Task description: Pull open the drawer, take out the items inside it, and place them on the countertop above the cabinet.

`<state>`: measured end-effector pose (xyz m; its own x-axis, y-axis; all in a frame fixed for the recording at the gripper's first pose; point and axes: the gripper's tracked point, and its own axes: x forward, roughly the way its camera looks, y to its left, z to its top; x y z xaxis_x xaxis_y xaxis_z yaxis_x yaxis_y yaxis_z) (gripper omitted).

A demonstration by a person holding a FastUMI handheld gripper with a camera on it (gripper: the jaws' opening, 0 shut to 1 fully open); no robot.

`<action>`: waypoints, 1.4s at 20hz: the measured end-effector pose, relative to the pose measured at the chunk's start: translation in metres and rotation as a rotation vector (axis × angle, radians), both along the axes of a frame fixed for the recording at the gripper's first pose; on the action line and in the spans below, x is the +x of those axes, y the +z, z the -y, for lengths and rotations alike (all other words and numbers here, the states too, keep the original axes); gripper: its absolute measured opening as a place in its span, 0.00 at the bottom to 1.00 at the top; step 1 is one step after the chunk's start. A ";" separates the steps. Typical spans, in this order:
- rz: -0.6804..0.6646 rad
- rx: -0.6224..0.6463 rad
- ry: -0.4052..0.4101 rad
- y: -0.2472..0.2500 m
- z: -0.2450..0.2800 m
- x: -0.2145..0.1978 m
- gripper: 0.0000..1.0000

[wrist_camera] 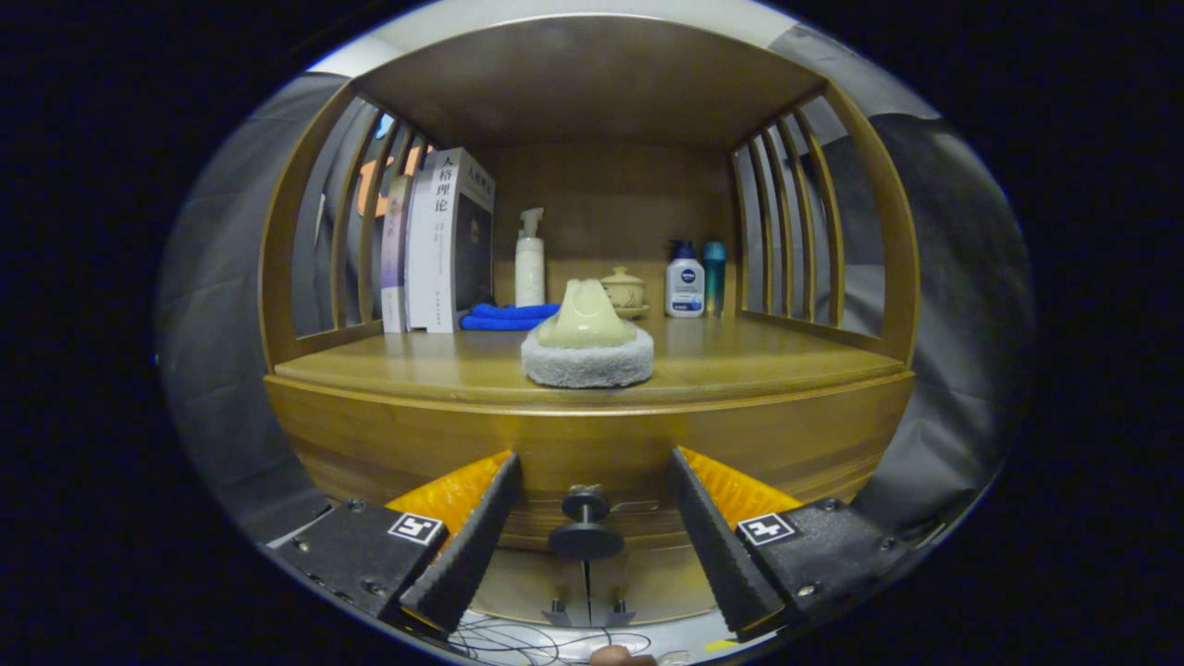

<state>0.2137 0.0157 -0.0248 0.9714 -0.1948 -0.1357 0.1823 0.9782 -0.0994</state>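
While the gripper [586,518] gapes wide, empty, the drawer knob [585,529] sits between its fingers, lower centre. Drawer [592,453] front closed. Beyond, mid-frame on the countertop [740,365], a scrubbing pad [587,338]; books [439,240] and bottles [684,277] behind.

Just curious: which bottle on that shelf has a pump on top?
The tall white bottle beside the books; the two by the right slats carry plain caps.

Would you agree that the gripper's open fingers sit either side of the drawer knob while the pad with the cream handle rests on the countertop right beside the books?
Not quite. The gripper view shows the gripper open, its fingers either side of the drawer knob, but the pad rests at the front middle of the countertop, well apart from the books, which stand further back.
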 end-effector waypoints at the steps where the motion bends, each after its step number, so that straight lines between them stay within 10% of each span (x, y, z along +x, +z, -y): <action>1: 0.002 0.003 0.002 0.000 0.001 0.000 1.00; 28: 0.071 -0.022 0.039 0.046 -0.020 -0.160 1.00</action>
